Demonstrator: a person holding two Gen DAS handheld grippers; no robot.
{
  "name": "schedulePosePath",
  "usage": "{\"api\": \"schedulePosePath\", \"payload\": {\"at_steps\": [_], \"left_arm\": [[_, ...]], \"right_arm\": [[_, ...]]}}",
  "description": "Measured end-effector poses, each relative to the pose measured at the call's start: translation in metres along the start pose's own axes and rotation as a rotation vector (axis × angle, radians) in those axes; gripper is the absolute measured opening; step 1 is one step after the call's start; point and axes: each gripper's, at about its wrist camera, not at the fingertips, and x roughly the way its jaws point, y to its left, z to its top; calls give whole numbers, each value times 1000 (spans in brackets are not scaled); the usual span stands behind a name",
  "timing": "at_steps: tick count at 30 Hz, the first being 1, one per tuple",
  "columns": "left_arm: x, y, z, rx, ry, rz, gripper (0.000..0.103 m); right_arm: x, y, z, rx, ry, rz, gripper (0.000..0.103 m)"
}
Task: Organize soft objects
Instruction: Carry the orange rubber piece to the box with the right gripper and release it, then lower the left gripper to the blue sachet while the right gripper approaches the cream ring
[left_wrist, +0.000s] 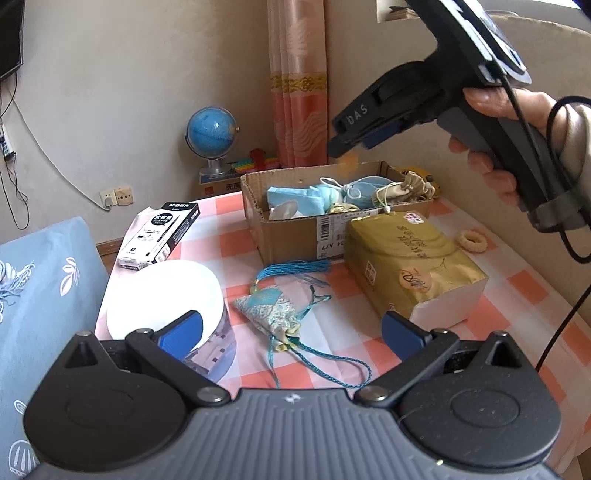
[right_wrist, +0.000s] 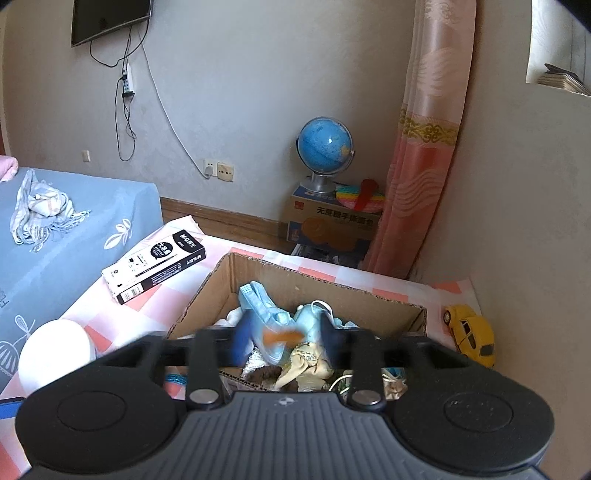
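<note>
Right gripper (right_wrist: 284, 338) above the box (right_wrist: 295, 286), jaws parted; a blurred orange item (right_wrist: 282, 336) sits between its fingers, apart from the pads, grip unclear. Left gripper (left_wrist: 291, 330) wide open, empty, low over the table (left_wrist: 517, 291); sachet (left_wrist: 267, 310) lies just ahead between its fingers

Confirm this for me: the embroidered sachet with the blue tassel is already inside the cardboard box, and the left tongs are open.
Not right on the first point. The embroidered sachet lies on the checked tablecloth, in front of the cardboard box, not inside it; the left wrist view shows this. The left tongs are indeed open, with nothing between them.
</note>
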Motion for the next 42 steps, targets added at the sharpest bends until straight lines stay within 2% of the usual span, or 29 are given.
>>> {"api": "schedulePosePath", "payload": {"at_steps": [1,2,3,5,14,20,25,31,35,42], "left_arm": [[0,1,0,-1,-1,-4,102],[0,2,-1,-3,-1,-10,102],[1,2,-1,-6,-1,-17,102],[1,1,-2,-6,2,-31,102],[-4,-4,-5,-20,-4,-89,102],[-5,-9,-4,-6,2,-81,102],[-2,-11,-4,-1,16,-71,102],[1,-12,-3,0,18,-93,102],[7,-16,-2,6,31,-99,102],[18,-18,-3,5,77,-99,102]], "right_arm": [[-1,0,-1,6,-9,-1,93],[-5,0,-2,12,-26,4,100],[-11,0,-5,20,-52,15,103],[-17,-1,-9,29,-63,34,103],[-45,-1,-28,28,-46,3,103],[-64,-4,-48,34,-55,-10,103],[-80,-17,-72,63,-58,-62,103],[-90,-45,-106,152,-35,-148,103],[-83,-62,-127,200,13,-219,103],[-52,-85,-160,258,122,-242,103]]}}
